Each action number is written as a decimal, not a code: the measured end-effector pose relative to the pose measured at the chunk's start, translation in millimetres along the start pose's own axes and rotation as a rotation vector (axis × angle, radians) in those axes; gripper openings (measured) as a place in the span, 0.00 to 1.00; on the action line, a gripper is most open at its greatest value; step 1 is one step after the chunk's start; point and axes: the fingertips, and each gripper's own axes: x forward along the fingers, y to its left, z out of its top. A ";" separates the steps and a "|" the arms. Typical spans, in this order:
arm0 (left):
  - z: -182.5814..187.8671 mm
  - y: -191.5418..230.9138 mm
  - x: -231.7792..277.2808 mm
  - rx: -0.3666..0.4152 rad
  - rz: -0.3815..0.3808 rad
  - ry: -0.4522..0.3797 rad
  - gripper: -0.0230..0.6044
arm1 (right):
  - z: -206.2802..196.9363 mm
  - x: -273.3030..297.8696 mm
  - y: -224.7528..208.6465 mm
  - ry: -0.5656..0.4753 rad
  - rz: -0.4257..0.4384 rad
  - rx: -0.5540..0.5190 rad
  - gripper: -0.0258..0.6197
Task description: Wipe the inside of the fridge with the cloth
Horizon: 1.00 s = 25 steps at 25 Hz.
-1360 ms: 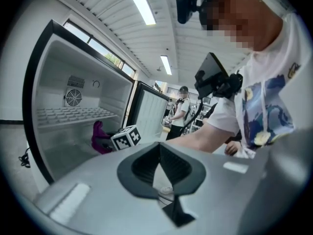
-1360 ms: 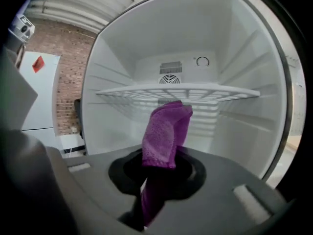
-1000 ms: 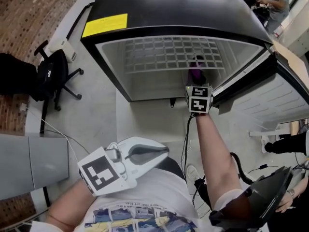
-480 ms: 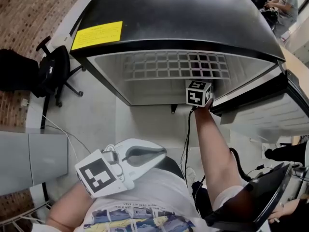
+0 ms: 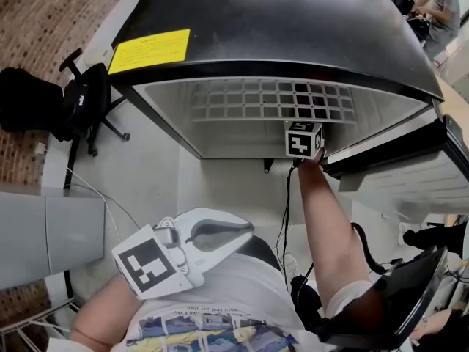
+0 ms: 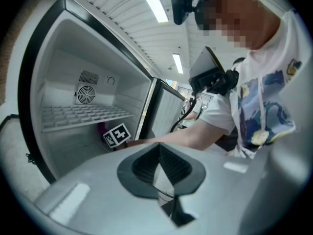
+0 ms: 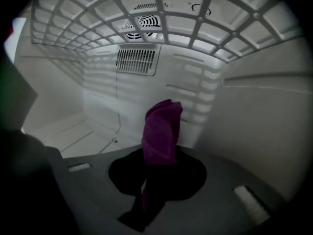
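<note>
While the purple cloth (image 7: 161, 131) is clamped in the right gripper (image 7: 155, 173) under the wire shelf (image 7: 195, 28) inside the fridge (image 5: 278, 20), with the left gripper (image 6: 159, 170) closed on nothing outside, it should be pressed flat to the right wall (image 7: 259, 131) and drawn in overlapping strokes.

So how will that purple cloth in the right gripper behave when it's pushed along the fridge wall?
Probably floppy: the purple cloth stands bunched and folded above the right gripper, a tail hanging through the jaws. Likely light and compressible, so it should flatten against the fridge wall rather than slide stiffly.
</note>
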 end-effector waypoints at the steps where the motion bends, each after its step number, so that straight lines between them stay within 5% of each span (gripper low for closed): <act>1: 0.1 -0.3 -0.3 -0.002 0.001 0.001 0.05 | 0.8 0.1 3.3 -0.001 0.010 -0.001 0.12; 25: -11.1 -8.1 -28.7 -0.023 0.054 -0.005 0.05 | 26.1 -5.4 95.4 -0.043 0.192 -0.003 0.12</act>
